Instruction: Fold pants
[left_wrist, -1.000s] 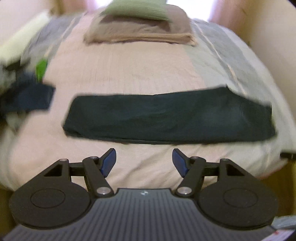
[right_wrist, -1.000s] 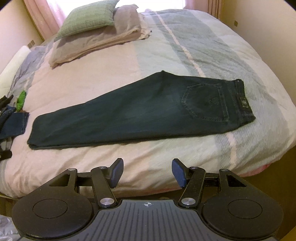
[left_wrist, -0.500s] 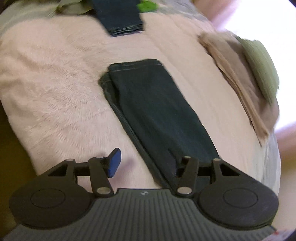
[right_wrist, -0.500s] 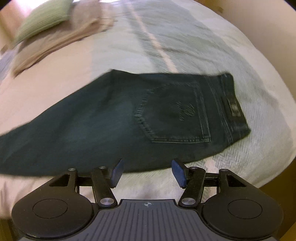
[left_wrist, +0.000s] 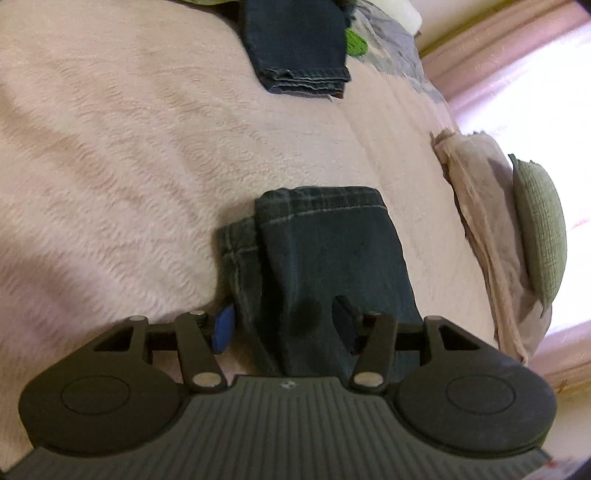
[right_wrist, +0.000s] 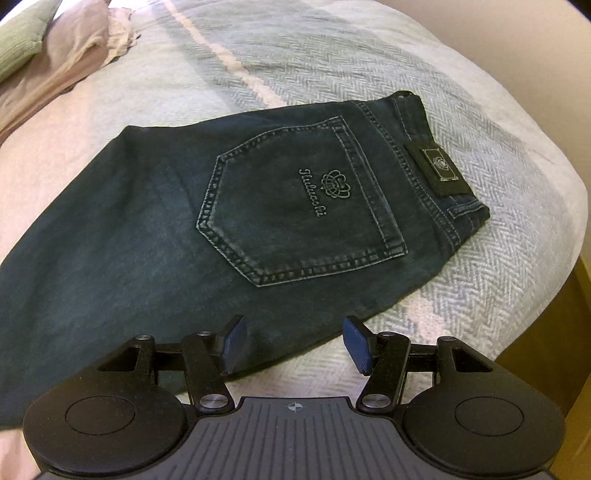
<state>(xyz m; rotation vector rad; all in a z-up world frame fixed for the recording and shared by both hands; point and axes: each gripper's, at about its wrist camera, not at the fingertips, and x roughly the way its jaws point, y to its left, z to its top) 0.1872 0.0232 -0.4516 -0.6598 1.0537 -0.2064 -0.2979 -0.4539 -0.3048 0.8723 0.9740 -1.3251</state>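
Note:
Dark blue jeans lie flat on the bed, folded in half lengthwise. Their hem end (left_wrist: 321, 236) fills the left wrist view, both cuffs stacked. My left gripper (left_wrist: 284, 328) is open low over the legs, its fingers straddling the cloth a short way back from the hems. In the right wrist view the seat of the jeans (right_wrist: 295, 206) shows a back pocket and a waistband patch. My right gripper (right_wrist: 295, 343) is open just above the near edge of the seat, with nothing between its fingers.
A second folded pair of jeans (left_wrist: 299, 44) lies beyond the hems, with a green item (left_wrist: 355, 41) beside it. A beige pillow (left_wrist: 476, 206) and a green cushion (left_wrist: 539, 229) sit at the bed's head. The bed's edge (right_wrist: 546, 280) drops off at right.
Both grippers have moved in close to the jeans. The left one swung round and slid along the legs toward the hems. The right one came down at the seat.

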